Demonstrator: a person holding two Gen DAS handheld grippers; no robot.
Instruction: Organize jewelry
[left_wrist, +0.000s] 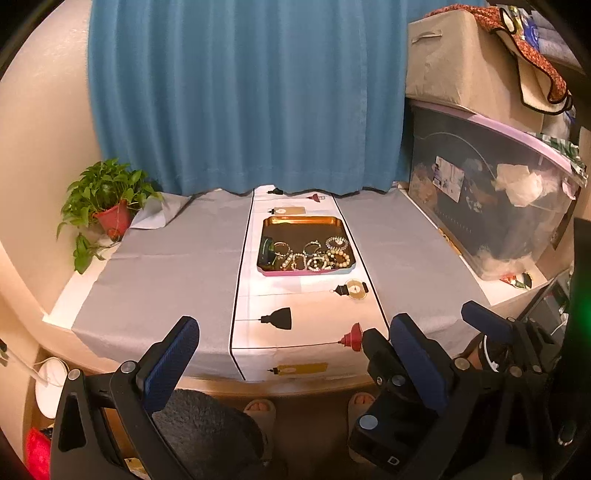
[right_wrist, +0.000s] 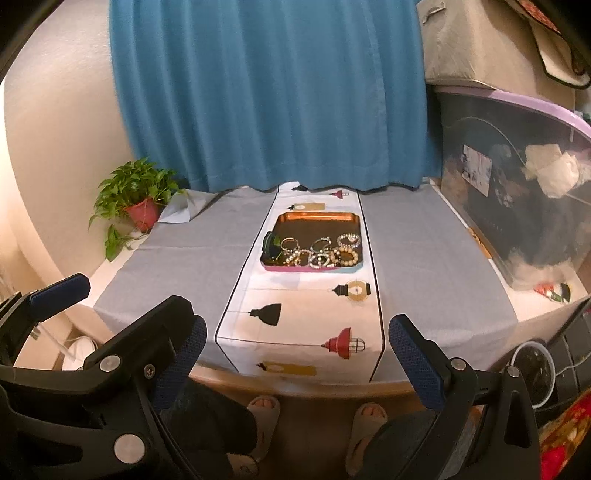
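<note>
A copper-coloured tray (left_wrist: 301, 222) (right_wrist: 317, 218) sits on the white table runner, far from both grippers. Several beaded bracelets (left_wrist: 317, 254) (right_wrist: 321, 253) lie along its near side, with a dark green bangle (left_wrist: 266, 251) (right_wrist: 271, 245) at its left. My left gripper (left_wrist: 295, 354) is open and empty, held in front of the table's near edge. My right gripper (right_wrist: 295, 354) is open and empty too, beside the left one; it shows at the right of the left wrist view.
A potted plant (left_wrist: 110, 199) (right_wrist: 142, 199) stands at the back left. A large clear storage bin (left_wrist: 491, 192) (right_wrist: 524, 184) with boxes on top lines the right side. A blue curtain (left_wrist: 243, 92) hangs behind. Slippered feet (right_wrist: 262, 406) are below the table edge.
</note>
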